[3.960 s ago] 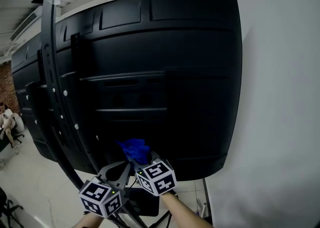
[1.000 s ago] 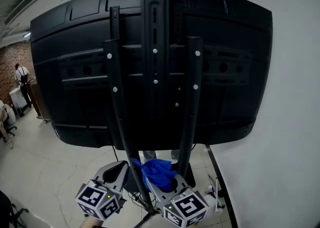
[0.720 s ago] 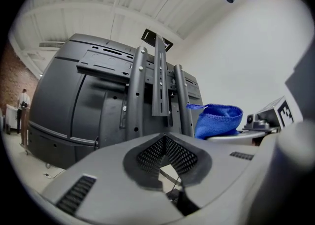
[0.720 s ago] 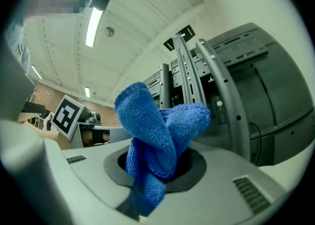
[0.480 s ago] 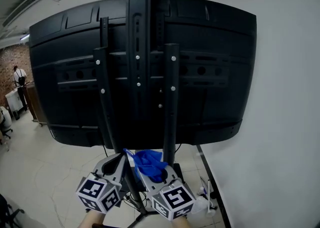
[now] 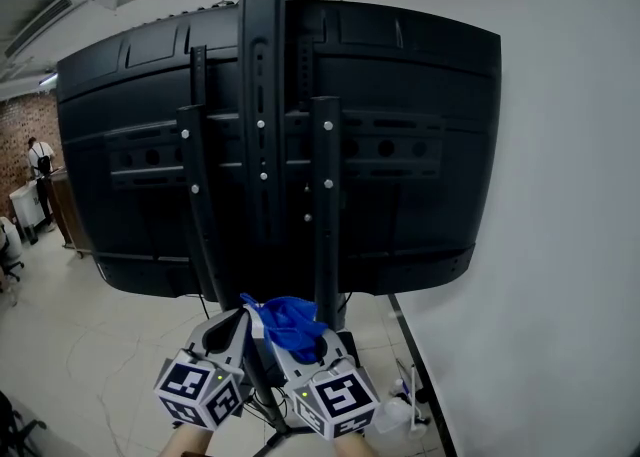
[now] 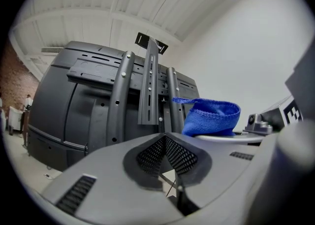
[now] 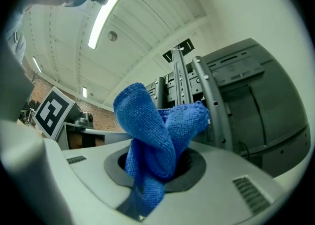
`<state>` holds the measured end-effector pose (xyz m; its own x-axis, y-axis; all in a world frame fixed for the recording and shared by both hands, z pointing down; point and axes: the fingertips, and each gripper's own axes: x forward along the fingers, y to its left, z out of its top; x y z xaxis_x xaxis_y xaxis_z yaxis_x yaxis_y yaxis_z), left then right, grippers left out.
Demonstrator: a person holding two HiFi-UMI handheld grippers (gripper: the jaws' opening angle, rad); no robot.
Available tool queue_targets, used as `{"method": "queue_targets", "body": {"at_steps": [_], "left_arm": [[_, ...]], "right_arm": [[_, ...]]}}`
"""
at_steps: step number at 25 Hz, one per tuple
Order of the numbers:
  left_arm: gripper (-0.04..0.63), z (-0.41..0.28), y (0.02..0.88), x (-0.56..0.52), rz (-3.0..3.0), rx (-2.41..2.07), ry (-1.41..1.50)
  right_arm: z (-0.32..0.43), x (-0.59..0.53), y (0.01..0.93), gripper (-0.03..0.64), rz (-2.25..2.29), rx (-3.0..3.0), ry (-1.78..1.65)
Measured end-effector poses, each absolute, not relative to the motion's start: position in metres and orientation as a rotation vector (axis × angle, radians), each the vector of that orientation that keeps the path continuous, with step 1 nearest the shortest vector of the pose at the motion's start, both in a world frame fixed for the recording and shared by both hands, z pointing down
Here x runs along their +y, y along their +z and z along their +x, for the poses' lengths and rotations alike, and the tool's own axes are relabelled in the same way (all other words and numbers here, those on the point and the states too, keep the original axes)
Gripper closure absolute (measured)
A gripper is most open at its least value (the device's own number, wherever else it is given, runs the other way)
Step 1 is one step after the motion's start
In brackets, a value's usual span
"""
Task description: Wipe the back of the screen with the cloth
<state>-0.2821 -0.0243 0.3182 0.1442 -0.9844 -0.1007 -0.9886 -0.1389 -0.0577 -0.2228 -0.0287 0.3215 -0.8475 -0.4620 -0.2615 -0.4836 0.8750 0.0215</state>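
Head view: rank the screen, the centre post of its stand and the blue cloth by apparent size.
1. screen, filling most of the frame.
2. centre post, long but narrow.
3. blue cloth, a small bunch, though nearest the camera.

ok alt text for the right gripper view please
A bunched blue cloth is clamped in the right gripper, filling the foreground. Behind it stands the dark back of a screen on grey mount rails, under a white ceiling with a strip light.
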Motion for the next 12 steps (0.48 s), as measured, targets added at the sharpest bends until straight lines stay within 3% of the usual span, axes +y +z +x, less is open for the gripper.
{"method": "queue_targets", "body": {"at_steps": [12], "left_arm": [[0.588, -0.2739, 0.3117, -0.0248, -2.306, 1.948, 0.064]], "right_arm": [[-0.2134, -0.0276, 0.3176, 0.541, -0.729, 2.785, 0.147]]}}
